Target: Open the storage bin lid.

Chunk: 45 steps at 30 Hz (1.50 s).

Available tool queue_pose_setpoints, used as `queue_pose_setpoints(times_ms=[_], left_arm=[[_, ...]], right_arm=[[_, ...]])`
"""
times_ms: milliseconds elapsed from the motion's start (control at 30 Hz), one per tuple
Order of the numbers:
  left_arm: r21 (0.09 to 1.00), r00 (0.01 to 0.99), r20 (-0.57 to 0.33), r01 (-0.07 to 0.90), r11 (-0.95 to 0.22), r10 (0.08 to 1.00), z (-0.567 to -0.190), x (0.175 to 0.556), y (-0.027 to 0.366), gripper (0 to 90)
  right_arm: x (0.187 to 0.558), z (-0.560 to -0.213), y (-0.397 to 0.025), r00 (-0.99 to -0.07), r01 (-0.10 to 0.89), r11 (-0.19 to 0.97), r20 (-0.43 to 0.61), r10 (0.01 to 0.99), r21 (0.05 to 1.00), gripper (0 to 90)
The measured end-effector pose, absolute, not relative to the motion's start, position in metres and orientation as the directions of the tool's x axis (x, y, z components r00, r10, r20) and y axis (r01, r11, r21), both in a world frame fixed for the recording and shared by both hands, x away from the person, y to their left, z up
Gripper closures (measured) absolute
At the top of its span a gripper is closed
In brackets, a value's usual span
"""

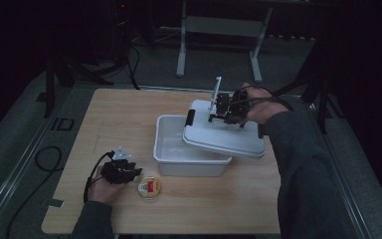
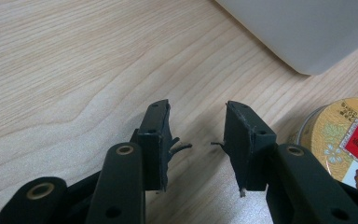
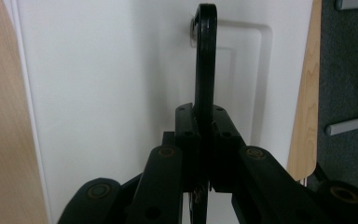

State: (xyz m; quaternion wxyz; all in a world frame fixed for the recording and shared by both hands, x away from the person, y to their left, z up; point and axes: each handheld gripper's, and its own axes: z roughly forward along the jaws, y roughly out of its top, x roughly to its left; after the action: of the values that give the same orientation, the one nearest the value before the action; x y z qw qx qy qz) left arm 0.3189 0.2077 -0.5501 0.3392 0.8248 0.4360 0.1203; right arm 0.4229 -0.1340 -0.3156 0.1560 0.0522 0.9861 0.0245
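Note:
A white plastic bin (image 1: 179, 149) stands at the middle of the wooden table. Its white lid (image 1: 224, 137) lies askew over the bin's right side, leaving the left part of the bin uncovered. My right gripper (image 1: 227, 115) is shut on the lid's black handle (image 3: 206, 56), which runs upright between its jaws (image 3: 206, 126) over the lid (image 3: 112, 93). A round yellow tin (image 1: 149, 187) with a red label lies in front of the bin. My left gripper (image 1: 132, 172) rests low just left of the tin (image 2: 345, 140), open (image 2: 197, 123), nothing between its fingers.
The bin's corner (image 2: 303, 32) is a short way ahead of the left gripper. A black clip (image 1: 191, 117) sits on the lid's left end. Bare wood spreads over the table's left half (image 1: 109, 124). A grey stand (image 1: 219, 30) and cables (image 1: 45, 159) are on the floor beyond.

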Motion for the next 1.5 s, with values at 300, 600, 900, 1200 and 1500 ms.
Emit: queue_pose_setpoints(times_ms=[300,600,900,1200,1500], left_arm=[[0.664,0.592,-0.098,0.638,-0.39,0.8,-0.55,0.319,0.208,60.9],[0.665,0.592,-0.097,0.637,-0.391,0.8,-0.55,0.319,0.208,61.0],[0.665,0.592,-0.097,0.637,-0.39,0.8,-0.55,0.319,0.208,61.0],[0.666,0.592,-0.1,0.637,-0.388,0.8,-0.55,0.319,0.208,61.0],[0.665,0.591,-0.1,0.638,-0.388,0.8,-0.55,0.319,0.208,61.1]], right_arm=[[0.423,-0.315,-0.149,-0.944,0.117,0.991,-0.302,0.132,0.066,84.4],[0.425,-0.319,-0.168,-0.944,0.148,0.987,-0.288,0.162,0.07,84.4],[0.424,-0.319,-0.183,-0.941,0.174,0.983,-0.285,0.184,0.06,84.4],[0.425,-0.319,-0.196,-0.937,0.197,0.978,-0.28,0.206,0.061,84.4],[0.425,-0.319,-0.208,-0.933,0.216,0.974,-0.281,0.225,0.062,84.4]])
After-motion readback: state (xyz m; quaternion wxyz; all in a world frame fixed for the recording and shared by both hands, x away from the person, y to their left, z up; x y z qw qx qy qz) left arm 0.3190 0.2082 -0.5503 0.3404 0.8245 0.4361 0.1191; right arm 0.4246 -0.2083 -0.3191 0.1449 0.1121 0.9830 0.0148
